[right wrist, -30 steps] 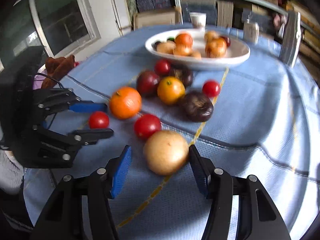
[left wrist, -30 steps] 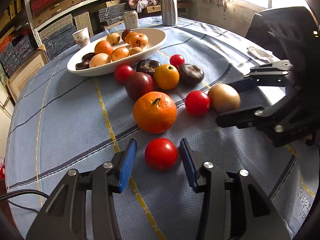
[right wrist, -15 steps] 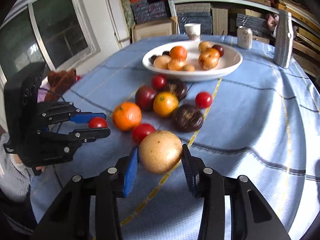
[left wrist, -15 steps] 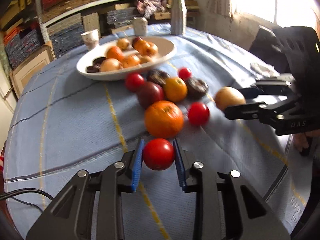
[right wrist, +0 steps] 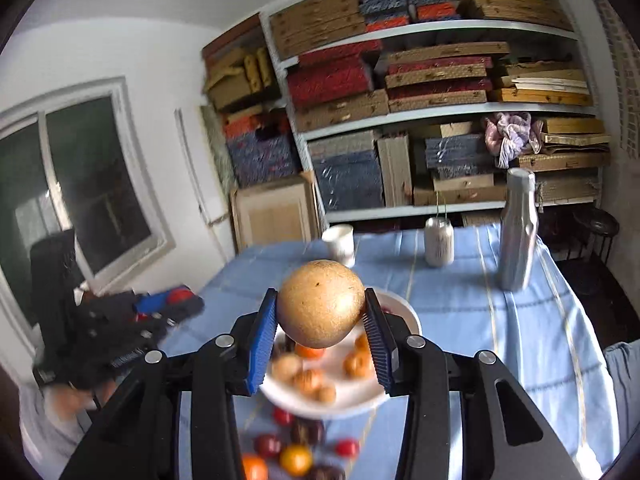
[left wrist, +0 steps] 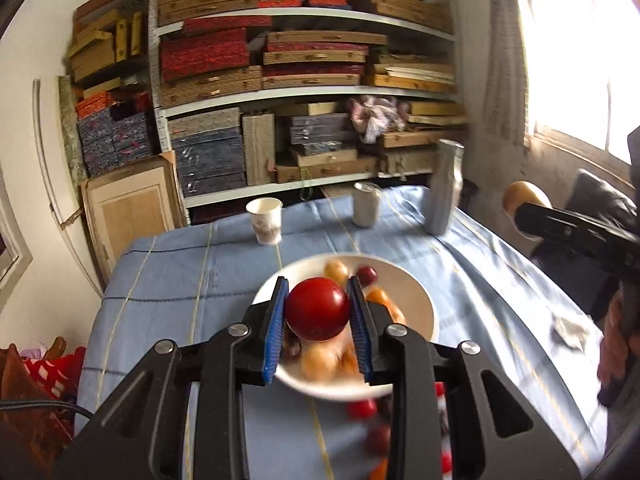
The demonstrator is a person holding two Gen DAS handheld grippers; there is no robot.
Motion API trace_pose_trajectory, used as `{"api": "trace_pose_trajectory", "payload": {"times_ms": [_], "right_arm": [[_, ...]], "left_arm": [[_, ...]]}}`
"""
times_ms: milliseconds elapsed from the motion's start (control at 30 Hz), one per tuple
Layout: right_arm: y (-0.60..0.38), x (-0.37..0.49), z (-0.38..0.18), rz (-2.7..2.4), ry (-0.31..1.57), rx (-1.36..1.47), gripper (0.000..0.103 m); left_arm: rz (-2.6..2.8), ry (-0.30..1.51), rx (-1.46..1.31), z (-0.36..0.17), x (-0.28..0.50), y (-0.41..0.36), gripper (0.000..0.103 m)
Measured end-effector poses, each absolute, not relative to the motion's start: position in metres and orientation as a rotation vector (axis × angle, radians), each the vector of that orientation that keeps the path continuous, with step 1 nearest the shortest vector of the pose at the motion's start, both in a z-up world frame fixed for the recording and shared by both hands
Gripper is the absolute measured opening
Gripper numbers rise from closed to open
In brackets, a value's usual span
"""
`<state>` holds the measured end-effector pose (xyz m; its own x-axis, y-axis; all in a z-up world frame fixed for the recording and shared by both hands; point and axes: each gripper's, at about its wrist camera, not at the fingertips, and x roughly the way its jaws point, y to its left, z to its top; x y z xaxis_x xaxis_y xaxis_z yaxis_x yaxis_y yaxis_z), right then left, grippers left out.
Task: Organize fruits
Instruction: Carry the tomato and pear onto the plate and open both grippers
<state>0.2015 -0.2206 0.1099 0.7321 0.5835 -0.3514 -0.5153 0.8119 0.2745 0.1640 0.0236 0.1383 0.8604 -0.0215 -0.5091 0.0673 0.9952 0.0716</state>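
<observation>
My left gripper [left wrist: 317,312] is shut on a red tomato [left wrist: 317,309] and holds it in the air above the white bowl [left wrist: 416,300] of fruit. My right gripper [right wrist: 321,316] is shut on a round tan fruit [right wrist: 321,305] and holds it above the same bowl [right wrist: 404,308]. Several loose fruits [right wrist: 296,458] lie on the blue tablecloth in front of the bowl. The right gripper with the tan fruit [left wrist: 520,200] also shows at the right edge of the left wrist view. The left gripper [right wrist: 168,304] shows at the left of the right wrist view.
A paper cup [left wrist: 265,220], a can [left wrist: 366,209] and a silver bottle [left wrist: 445,186] stand at the table's far edge. Shelves stacked with boxes [left wrist: 304,60] fill the wall behind. A crumpled tissue [left wrist: 568,326] lies on the table at right.
Both grippers have lifted their fruits off the table and carried them forward to above the bowl. A second ago both were open around the fruits; they closed half a second ago.
</observation>
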Motion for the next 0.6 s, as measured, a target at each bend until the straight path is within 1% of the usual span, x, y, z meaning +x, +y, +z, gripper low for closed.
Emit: {"api": "trace_pose_trajectory", "payload": {"times_ms": [100, 233, 367, 600], "right_arm": [[-0.205, 0.229, 0.094, 0.607, 0.476, 0.177, 0.043], [-0.170, 0.268, 0.055, 0.615, 0.571, 0.125, 0.043], [-0.139, 0.296, 0.021, 0.617, 0.643, 0.064, 0.043], [-0.116, 0.315, -0.013, 0.596, 0.706, 0.002, 0.043]], "left_arm": [[-0.010, 0.548, 0.045, 0.125, 0.201, 0.030, 0.029], [0.038, 0.599, 0.040, 0.092, 0.250, 0.038, 0.029], [0.046, 0.647, 0.016, 0.064, 0.283, 0.050, 0.029], [0.049, 0.702, -0.032, 0.026, 0.320, 0.069, 0.029]]}}
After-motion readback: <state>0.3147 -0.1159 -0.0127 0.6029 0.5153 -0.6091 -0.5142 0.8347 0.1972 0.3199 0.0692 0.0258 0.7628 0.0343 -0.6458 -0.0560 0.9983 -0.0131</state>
